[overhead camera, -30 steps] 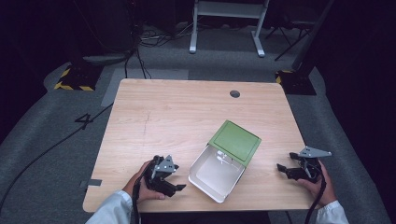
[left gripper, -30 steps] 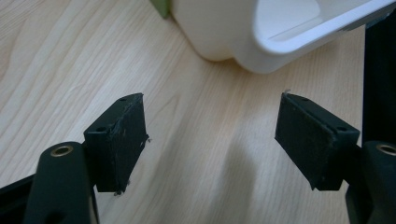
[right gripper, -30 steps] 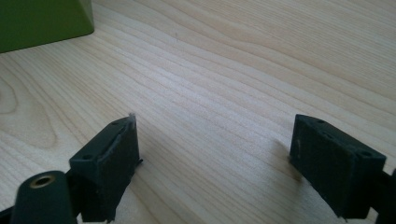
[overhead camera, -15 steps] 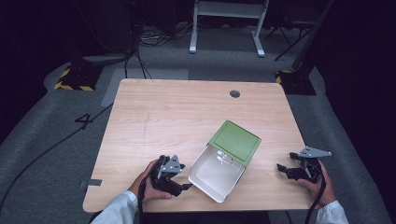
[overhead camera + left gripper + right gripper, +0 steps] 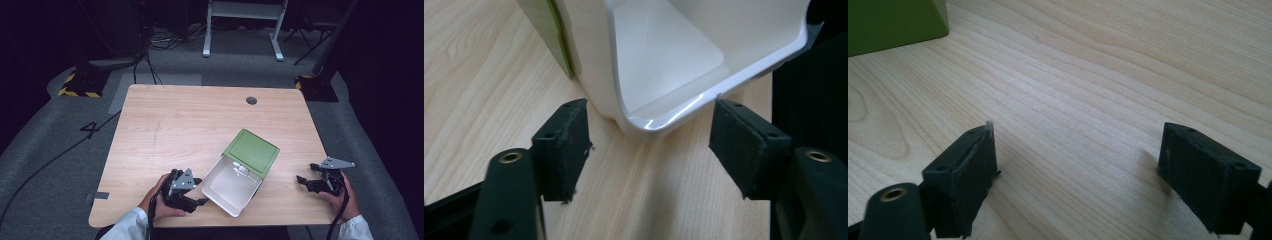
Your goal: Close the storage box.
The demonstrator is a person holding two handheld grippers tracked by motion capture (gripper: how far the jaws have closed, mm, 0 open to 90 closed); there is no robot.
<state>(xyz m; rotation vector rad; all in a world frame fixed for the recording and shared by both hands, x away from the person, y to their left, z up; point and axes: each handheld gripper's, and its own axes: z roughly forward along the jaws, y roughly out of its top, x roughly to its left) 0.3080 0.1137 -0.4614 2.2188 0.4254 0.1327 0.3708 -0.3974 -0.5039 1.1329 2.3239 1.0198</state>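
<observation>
White box (image 5: 231, 185) with green lid (image 5: 251, 151) sits open near front edge of surface (image 5: 190, 120), right of centre. Left claw (image 5: 200, 201) open, jaws straddling box's near corner, likely lining up grip. Right claw (image 5: 301, 179) open, idle near front right corner, well apart from box.

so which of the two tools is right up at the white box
The left tool: its open jaws face a corner of the white box. The right tool sits apart, with bare table between its open jaws.
</observation>
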